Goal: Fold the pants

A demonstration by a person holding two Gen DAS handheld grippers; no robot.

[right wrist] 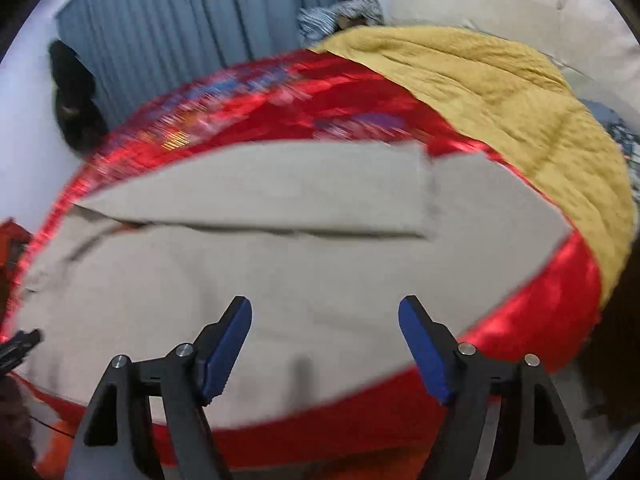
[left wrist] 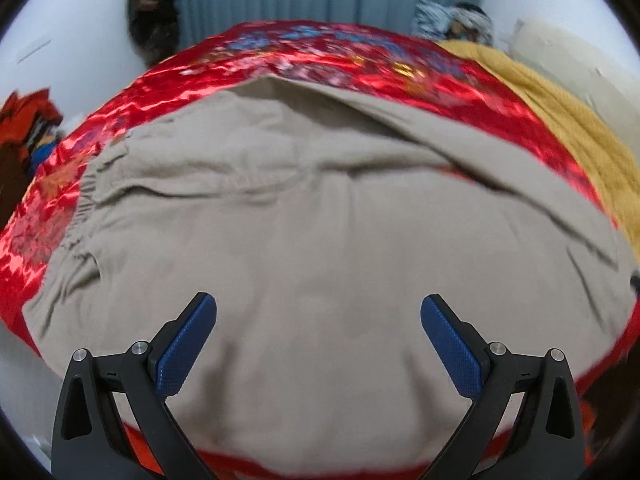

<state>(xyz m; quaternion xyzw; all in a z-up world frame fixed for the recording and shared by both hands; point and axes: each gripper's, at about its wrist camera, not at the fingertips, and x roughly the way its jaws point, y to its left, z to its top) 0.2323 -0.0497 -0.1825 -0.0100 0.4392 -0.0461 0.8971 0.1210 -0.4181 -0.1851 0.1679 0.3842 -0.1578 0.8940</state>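
Beige pants [left wrist: 312, 232] lie spread on a shiny red floral bedspread [left wrist: 360, 68]. Their gathered waistband [left wrist: 86, 196] is at the left in the left wrist view. In the right wrist view the pants [right wrist: 280, 264] show both legs reaching right, the far leg [right wrist: 280, 192] lying alongside the near one, cuffs near the right. My left gripper [left wrist: 319, 306] is open and empty above the seat area. My right gripper [right wrist: 325, 308] is open and empty above the near leg. Both views are blurred.
A mustard yellow blanket [right wrist: 500, 92] lies on the bed's right side, also in the left wrist view [left wrist: 568, 120]. Blue curtains [right wrist: 180, 24] and a white wall stand behind. A dark object [left wrist: 154, 8] hangs at the back left. Red clothes [left wrist: 24, 120] lie at left.
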